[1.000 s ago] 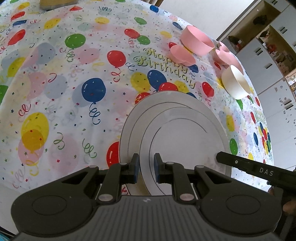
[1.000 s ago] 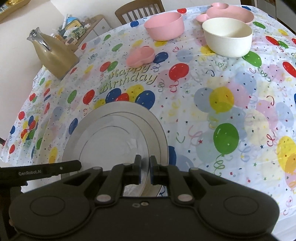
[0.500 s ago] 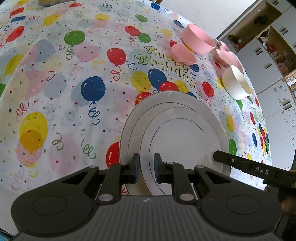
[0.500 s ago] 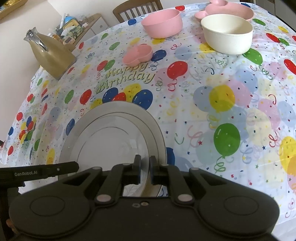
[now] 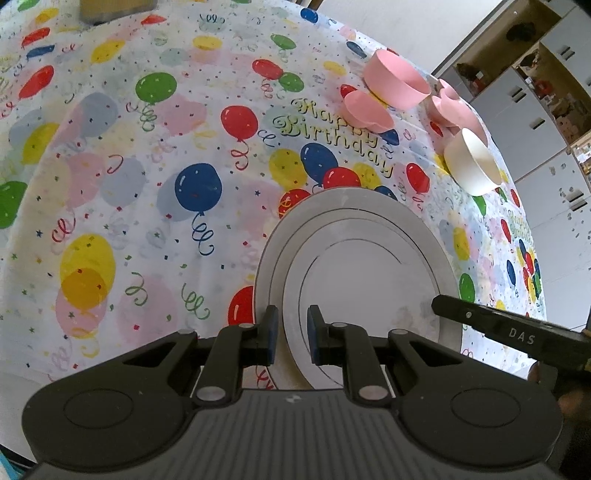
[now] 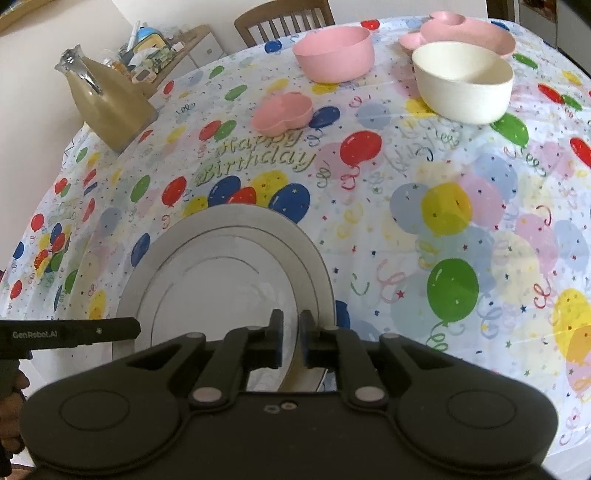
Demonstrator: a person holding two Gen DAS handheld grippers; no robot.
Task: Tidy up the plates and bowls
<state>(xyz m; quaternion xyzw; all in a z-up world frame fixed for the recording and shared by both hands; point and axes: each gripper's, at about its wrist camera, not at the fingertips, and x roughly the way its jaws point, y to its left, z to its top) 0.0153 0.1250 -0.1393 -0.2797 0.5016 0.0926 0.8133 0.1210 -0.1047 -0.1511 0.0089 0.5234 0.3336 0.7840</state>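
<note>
Two grey plates (image 5: 354,266) lie stacked, the smaller on the larger, at the near edge of the table (image 5: 110,177), and all the other dishes stand beyond this stack. Both bowls, one pink bowl (image 6: 334,53) and one cream bowl (image 6: 463,85), are empty, as are the small pink dish (image 6: 282,112) nearer the stack and the pink tray (image 6: 465,33) behind the cream bowl. A tan pitcher (image 6: 107,107) stands far left of the stack. Balloon-printed cloth covers the table; a chair (image 6: 284,20) and white cabinets (image 5: 535,122) lie past it. The left gripper (image 5: 290,334) pinches the stack's left rim. The right gripper (image 6: 290,338) straddles the right rim, its jaws opening, pads still at the rim.
</note>
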